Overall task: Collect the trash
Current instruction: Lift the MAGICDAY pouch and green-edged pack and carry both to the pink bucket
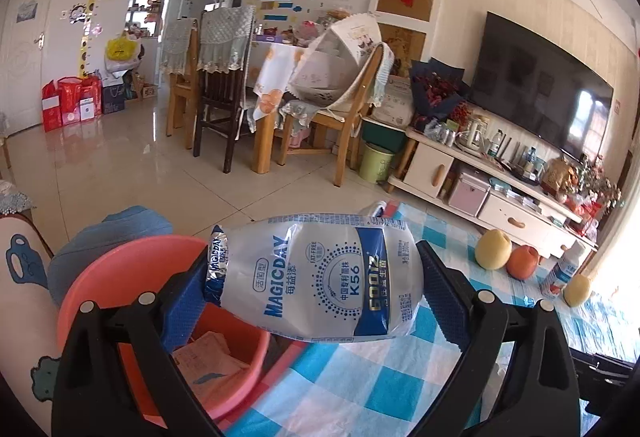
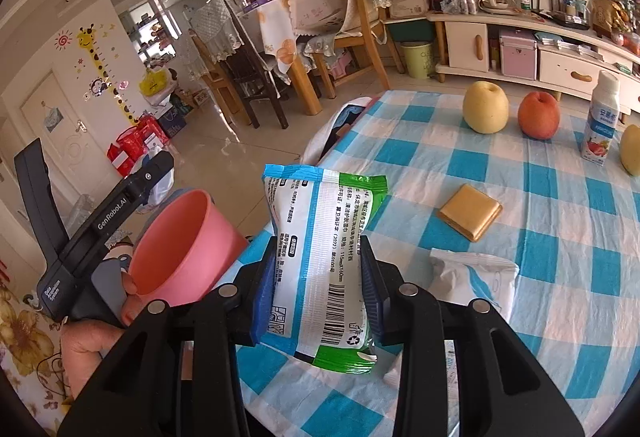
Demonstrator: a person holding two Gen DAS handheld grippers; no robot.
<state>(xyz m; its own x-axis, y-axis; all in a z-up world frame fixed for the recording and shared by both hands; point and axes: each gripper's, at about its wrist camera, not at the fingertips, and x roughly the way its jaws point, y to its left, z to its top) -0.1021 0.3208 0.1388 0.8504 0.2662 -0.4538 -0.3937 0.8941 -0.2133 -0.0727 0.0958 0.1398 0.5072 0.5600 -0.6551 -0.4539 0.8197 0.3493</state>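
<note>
The left gripper (image 1: 316, 277) is clamped on a small plastic drink bottle (image 1: 316, 277), held sideways with its foil top toward the pink bucket (image 1: 100, 277) that sits just off the table edge. The right gripper (image 2: 318, 293) is closed on a wet-wipe packet (image 2: 324, 261), its pads pressing the packet's middle so the two ends stick out above and below.

The step in hand looks like carrying both pieces to the bucket and letting them fall in. To do it well, each gripper should be brought fully over the bucket mouth before its jaws part, since the bottle is wide and held crosswise and could catch the rim and roll onto the floor. Dropping one piece at a time would keep the two tools from knocking together; in the right wrist view the left tool and the hand (image 2: 92, 341) that holds it already sit close beside the bucket (image 2: 180, 245).

On the checked tablecloth (image 2: 520, 237) a white crumpled packet (image 2: 472, 281) and a flat gold-coloured square (image 2: 470, 213) lie near, probably more trash. Farther back stand a yellow fruit (image 2: 486, 108), a red apple (image 2: 538, 115) and an upright yoghurt bottle (image 2: 602, 121), which appear to be things to leave alone.
</note>
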